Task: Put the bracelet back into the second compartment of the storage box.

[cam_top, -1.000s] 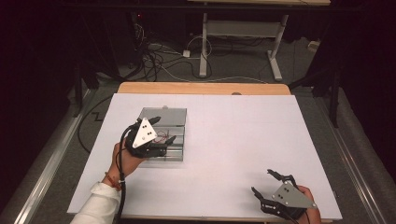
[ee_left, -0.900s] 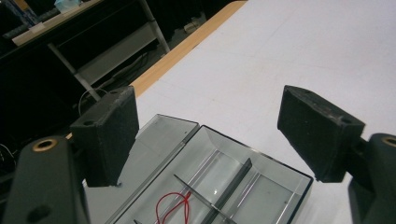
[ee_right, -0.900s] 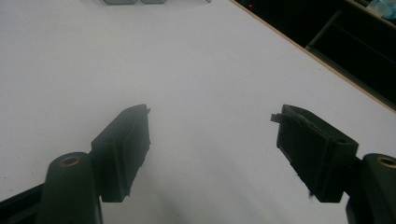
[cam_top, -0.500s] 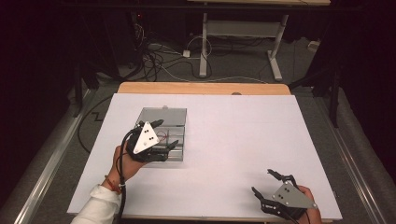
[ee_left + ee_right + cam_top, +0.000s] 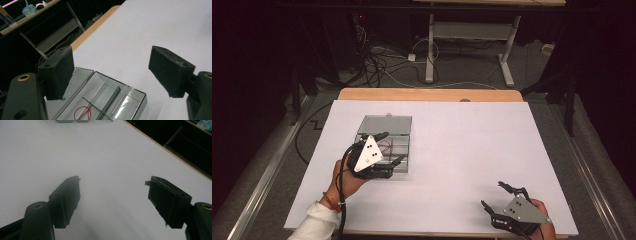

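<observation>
Clear box (image 5: 384, 142) sits on the white table (image 5: 472, 150), both hand-held grippers (image 5: 384, 150) (image 5: 499, 196) spread wide, dark room behind.

No readable text, labels or numbers; views perhaps too dim.

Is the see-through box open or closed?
Open. The clear box has its lid folded back flat on the table, and the left tool view looks straight into its compartments, where a red wire loop lies.
</observation>
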